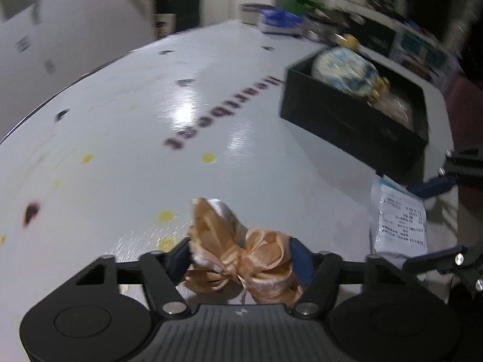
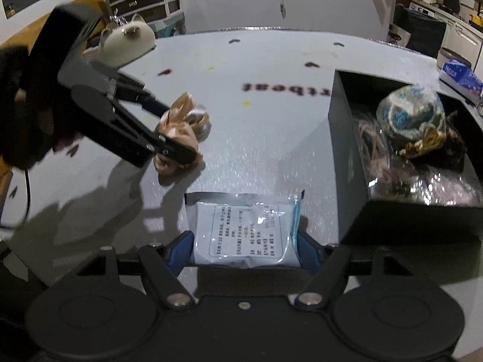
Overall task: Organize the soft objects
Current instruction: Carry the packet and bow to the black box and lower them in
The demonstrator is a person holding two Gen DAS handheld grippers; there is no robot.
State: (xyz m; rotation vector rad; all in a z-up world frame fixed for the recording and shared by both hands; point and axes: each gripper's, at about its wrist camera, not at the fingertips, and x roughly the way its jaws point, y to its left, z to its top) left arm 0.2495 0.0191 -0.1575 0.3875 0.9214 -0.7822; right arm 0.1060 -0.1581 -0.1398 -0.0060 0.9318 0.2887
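My left gripper (image 1: 241, 253) is shut on a peach satin ribbon bow (image 1: 241, 256) and holds it just over the white table (image 1: 135, 138). In the right wrist view the left gripper (image 2: 169, 129) and the bow (image 2: 181, 132) show at left. My right gripper (image 2: 244, 247) is shut on a white plastic packet with printed text (image 2: 244, 232), which also shows in the left wrist view (image 1: 398, 223). A black box (image 2: 347, 138) at right holds a blue-patterned pouch (image 2: 410, 117) and other soft items. The box also shows in the left wrist view (image 1: 347, 120).
A blue tissue pack (image 2: 459, 75) lies beyond the box at the table's far right edge. A white cat-shaped object (image 2: 129, 39) stands at the far left. Shelves and cabinets line the room behind the table.
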